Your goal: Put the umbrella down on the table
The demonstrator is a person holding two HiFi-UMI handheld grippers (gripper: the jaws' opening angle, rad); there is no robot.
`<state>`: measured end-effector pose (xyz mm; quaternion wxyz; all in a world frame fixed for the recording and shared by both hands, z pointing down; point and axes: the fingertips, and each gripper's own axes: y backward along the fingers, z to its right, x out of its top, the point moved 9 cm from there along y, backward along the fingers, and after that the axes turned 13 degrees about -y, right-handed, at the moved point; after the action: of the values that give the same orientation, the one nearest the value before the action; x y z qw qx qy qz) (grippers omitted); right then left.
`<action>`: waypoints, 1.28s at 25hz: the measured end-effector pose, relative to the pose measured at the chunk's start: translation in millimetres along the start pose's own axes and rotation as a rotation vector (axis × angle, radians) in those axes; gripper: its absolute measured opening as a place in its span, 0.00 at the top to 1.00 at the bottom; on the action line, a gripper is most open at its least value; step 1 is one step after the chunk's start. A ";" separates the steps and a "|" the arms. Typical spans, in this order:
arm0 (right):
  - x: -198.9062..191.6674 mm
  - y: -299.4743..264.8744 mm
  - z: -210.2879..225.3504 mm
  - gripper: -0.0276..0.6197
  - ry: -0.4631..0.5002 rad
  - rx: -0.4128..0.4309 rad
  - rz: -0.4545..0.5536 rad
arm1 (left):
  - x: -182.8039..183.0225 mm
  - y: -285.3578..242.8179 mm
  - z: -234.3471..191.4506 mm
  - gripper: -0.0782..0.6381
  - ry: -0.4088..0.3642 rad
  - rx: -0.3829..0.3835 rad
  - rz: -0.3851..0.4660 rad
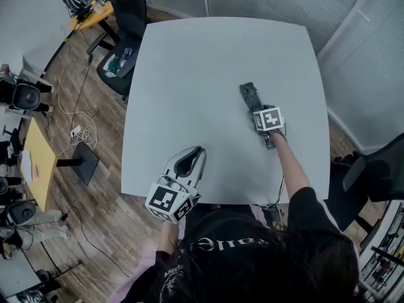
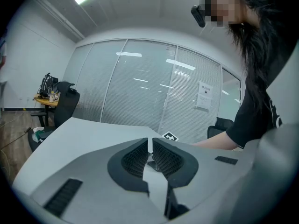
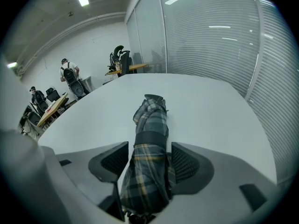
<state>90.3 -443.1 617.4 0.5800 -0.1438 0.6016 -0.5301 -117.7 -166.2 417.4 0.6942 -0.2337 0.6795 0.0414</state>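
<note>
A folded plaid umbrella [image 1: 250, 96] lies flat on the white table [image 1: 202, 55], right of its middle. My right gripper [image 1: 257, 110] straddles its near end from above. In the right gripper view the umbrella [image 3: 150, 125] runs away between the two pads; a gap shows at the left pad [image 3: 114, 160] and the right pad sits close beside the cloth. The jaws stand open. My left gripper [image 1: 194, 153] hovers at the table's near edge, apart from the umbrella. Its pads [image 2: 138, 158] are closed together with nothing between them.
A black office chair [image 1: 126, 17] stands at the table's far left corner, another chair [image 1: 372, 175] at the right. A wooden desk [image 1: 38, 163] and cables [image 1: 82, 131] lie on the floor at left. Glass walls with blinds [image 3: 210, 45] are behind the table.
</note>
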 end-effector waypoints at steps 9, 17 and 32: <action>-8.5 70.2 -32.1 0.54 -0.067 0.124 0.169 | -5.6 11.2 -0.8 0.84 -0.005 -0.045 0.010; -42.9 140.6 -74.3 0.55 -0.162 0.244 0.291 | -9.9 25.0 0.2 0.84 -0.018 -0.103 0.026; -118.6 233.5 -178.9 0.66 -0.265 0.299 0.436 | -22.6 102.5 1.1 0.84 -0.038 -0.182 0.055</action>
<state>75.3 -172.7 452.3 0.7686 0.0078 0.4526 -0.4521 -156.8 -69.0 411.7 0.6814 -0.2764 0.6659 0.1263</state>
